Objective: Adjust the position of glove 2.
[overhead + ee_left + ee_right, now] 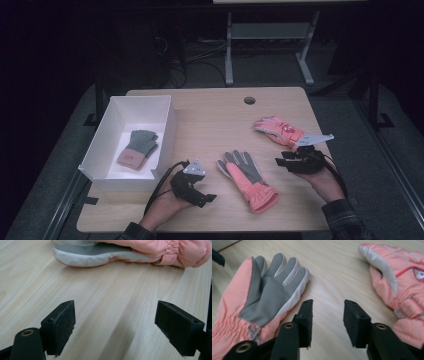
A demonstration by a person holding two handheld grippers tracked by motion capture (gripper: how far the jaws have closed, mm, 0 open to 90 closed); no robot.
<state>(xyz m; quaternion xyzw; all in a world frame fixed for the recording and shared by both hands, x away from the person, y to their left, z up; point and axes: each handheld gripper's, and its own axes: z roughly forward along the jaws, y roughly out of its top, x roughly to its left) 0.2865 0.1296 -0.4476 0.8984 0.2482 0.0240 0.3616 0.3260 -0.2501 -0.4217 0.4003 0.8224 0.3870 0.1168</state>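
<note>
Two pink ski gloves lie on the wooden table. One glove rests palm up in the middle, grey palm showing. The other glove lies at the right, back side up. My left gripper sits left of the palm-up glove, jaws wide apart over bare wood. My right gripper hovers between the two gloves, jaws partly apart with nothing between them. A grey knit glove with a pink cuff lies in the white box.
The white box stands open at the table's left. A round cable hole is near the far edge. Bare wood stretches across the far half of the table. Beyond the table stands a desk frame on dark floor.
</note>
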